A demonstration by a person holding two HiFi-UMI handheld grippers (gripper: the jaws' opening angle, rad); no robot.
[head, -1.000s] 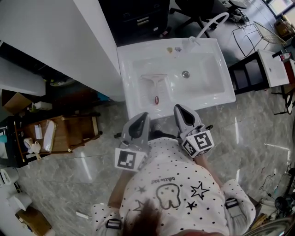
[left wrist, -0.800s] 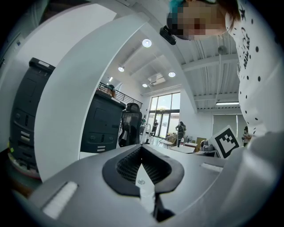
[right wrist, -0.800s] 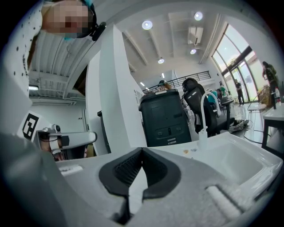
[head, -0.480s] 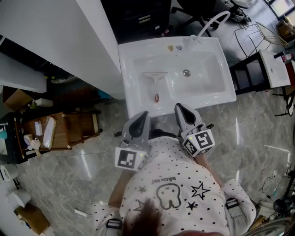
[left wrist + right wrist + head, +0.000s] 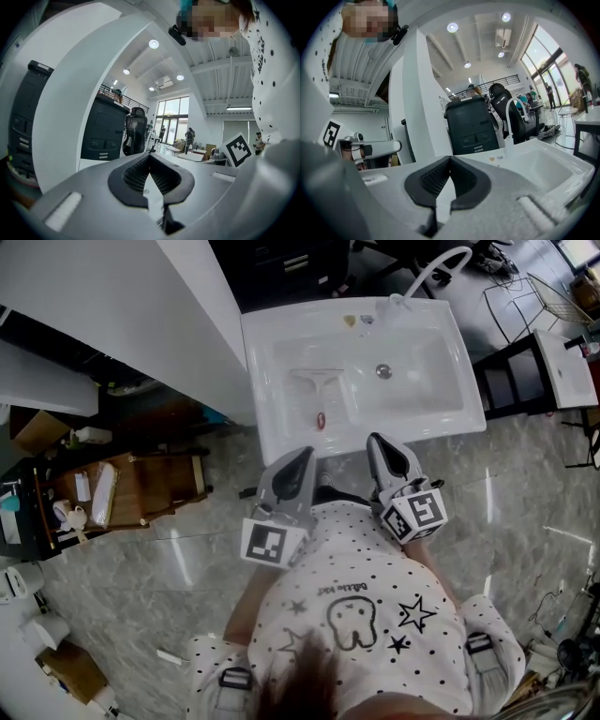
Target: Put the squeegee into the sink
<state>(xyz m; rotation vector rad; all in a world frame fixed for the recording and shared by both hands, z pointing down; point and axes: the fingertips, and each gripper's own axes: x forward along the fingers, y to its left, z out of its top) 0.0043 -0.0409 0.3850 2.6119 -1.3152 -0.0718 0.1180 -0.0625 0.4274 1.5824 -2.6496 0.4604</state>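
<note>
The squeegee, pale with a red spot at its handle end, lies in the left part of the white sink, handle toward me. Both grippers are held close to the person's chest, short of the sink's near rim. My left gripper is shut with nothing between its jaws, also seen in the left gripper view. My right gripper is shut and empty too, its pads meeting at the tips. The sink and its white faucet show to the right in the right gripper view.
A white wall panel stands left of the sink. A wooden rack with small items sits on the marble floor at the left. A black stand with a white top is right of the sink. A black cabinet stands behind it.
The head view has shifted a little, so the sink sits higher in the picture. The grippers and the squeegee keep their places.
</note>
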